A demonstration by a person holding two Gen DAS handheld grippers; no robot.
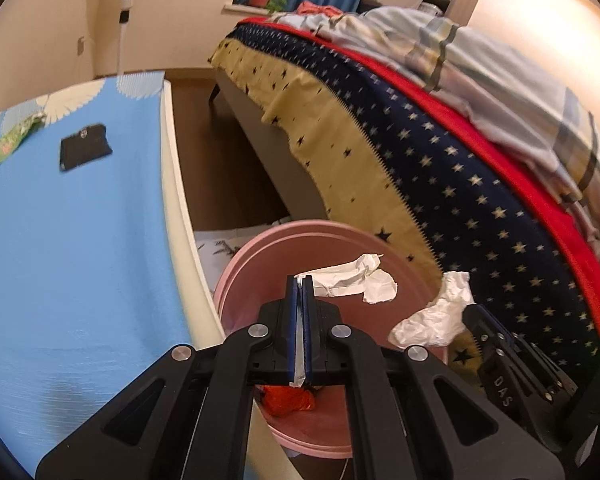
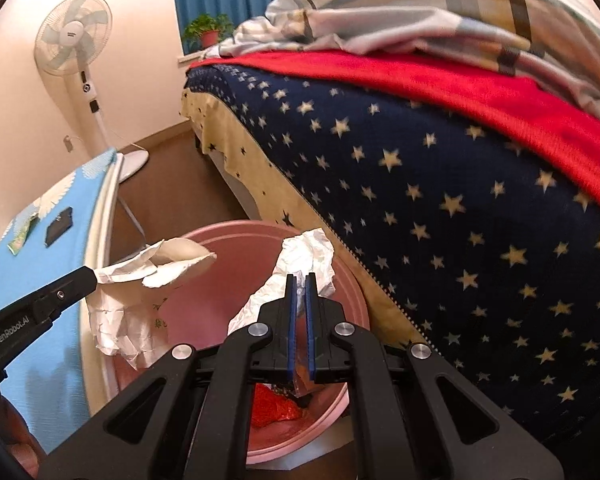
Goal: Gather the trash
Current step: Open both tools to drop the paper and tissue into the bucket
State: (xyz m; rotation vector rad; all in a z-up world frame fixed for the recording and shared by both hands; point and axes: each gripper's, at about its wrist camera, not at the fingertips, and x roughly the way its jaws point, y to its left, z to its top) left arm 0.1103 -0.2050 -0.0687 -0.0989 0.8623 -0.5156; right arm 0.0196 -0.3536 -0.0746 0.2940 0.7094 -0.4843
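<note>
From the left wrist view, we are holding the left gripper (image 1: 299, 280) clenched on a crumpled white paper sheet (image 1: 352, 280), which is hanging out past the tips over the round pink plastic bin (image 1: 236, 264). The risk we are seeing here: the paper is jutting toward the far rim, so on release it may well be catching on the edge or sliding out onto the floor beside the star-patterned navy bedspread (image 1: 440, 168). A red crinkled wrapper (image 1: 288, 400) is already lying in the bin's bottom. On the blue-clothed table (image 1: 80, 240) a green snack wrapper (image 1: 14, 140) and a flat black pouch (image 1: 85, 152) are still waiting, well apart from the bin. The table's cream edge is pressing close against the bin's left side.

From the right wrist view, we are keeping the right gripper (image 2: 299, 280) clamped on a crumpled white plastic bag scrap (image 2: 304, 256), also above the bin. The two loads are hanging near each other, so the grippers could be colliding or tangling their scraps. The light plastic may be clinging to the pads when we let go. A white standing fan (image 2: 74, 40) is standing far behind.
</note>
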